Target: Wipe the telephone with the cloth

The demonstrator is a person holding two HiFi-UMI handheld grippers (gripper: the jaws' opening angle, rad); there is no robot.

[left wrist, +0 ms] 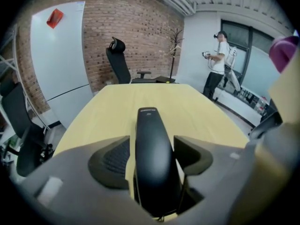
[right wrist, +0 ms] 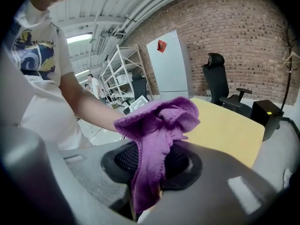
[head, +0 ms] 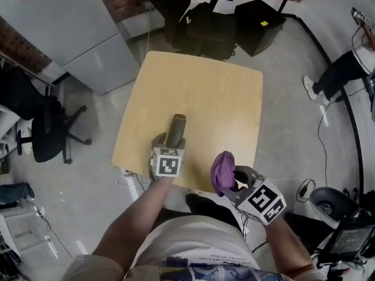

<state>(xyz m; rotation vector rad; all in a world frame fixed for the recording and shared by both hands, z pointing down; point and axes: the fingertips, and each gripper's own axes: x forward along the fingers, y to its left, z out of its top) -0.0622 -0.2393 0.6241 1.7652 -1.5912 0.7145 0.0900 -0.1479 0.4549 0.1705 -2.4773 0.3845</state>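
One telephone [head: 177, 124] on one counter [head: 222, 92], left gripper [left wrist: 152, 153] jaws apart around it, right gripper [right wrist: 152, 161] clamping one purple cloth [right wrist: 159, 121], two marker cubes [head: 166, 164] seen in head view only

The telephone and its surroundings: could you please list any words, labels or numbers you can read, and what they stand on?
No text can be read.
Telephone: pale print near its tip, too blurred to read.
Left marker cube, right marker cube: square patterns only, no words.
Red tag: too small to read.
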